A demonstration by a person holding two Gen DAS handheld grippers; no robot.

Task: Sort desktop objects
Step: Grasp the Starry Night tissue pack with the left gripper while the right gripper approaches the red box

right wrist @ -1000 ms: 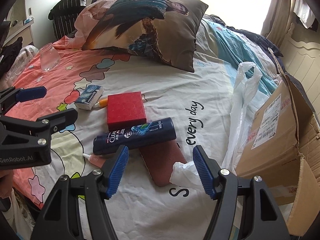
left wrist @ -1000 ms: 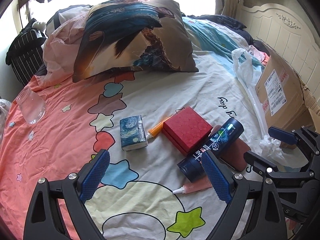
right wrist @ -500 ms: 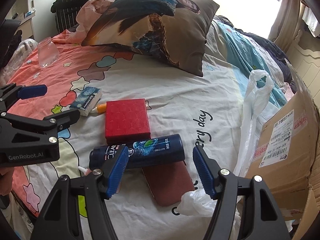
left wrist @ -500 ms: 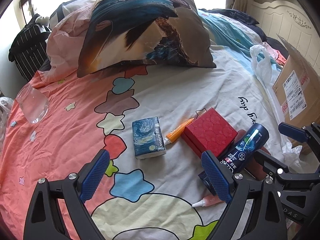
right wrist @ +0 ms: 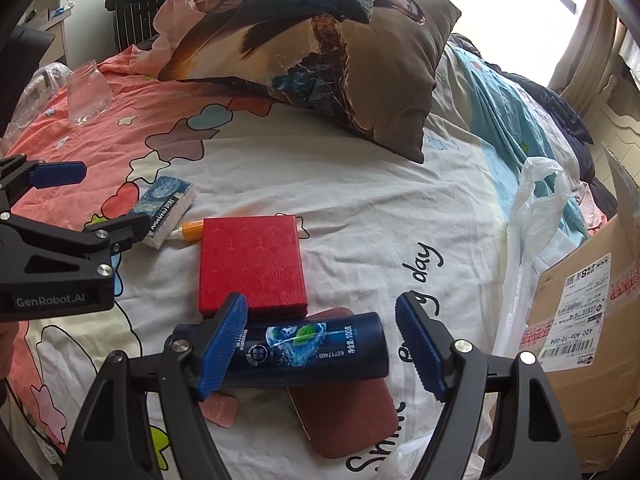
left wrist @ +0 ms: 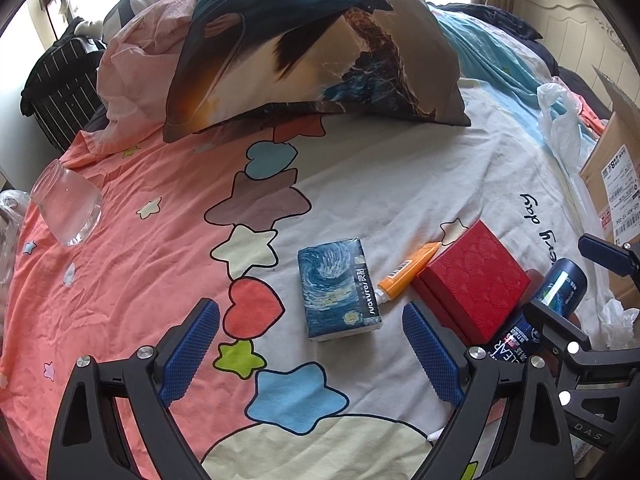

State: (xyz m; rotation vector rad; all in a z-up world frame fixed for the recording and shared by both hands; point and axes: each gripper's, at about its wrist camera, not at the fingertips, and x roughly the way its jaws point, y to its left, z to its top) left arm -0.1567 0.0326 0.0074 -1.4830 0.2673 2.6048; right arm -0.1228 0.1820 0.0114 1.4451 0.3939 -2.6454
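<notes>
On the bed sheet lie a starry-night tissue pack [left wrist: 338,289], an orange tube [left wrist: 408,274], a red box [left wrist: 476,284] and a dark blue shampoo bottle [right wrist: 308,350] lying across a maroon case [right wrist: 348,420]. A pink tube [right wrist: 219,408] lies partly under the bottle. My left gripper [left wrist: 312,352] is open, just short of the tissue pack. My right gripper [right wrist: 320,344] is open with its jaws on either side of the bottle, apart from it. The tissue pack [right wrist: 168,210], orange tube [right wrist: 191,230] and red box [right wrist: 252,264] also show in the right wrist view.
A large printed pillow [left wrist: 312,48] lies at the back. A clear glass jar [left wrist: 68,208] stands on the pink part of the sheet at left. An open cardboard box [right wrist: 592,320] and a white plastic bag [right wrist: 532,220] are at right.
Both grippers have moved forward. The left one has closed in on the tissue pack. The right one has come down over the shampoo bottle. Nothing has been picked up.
</notes>
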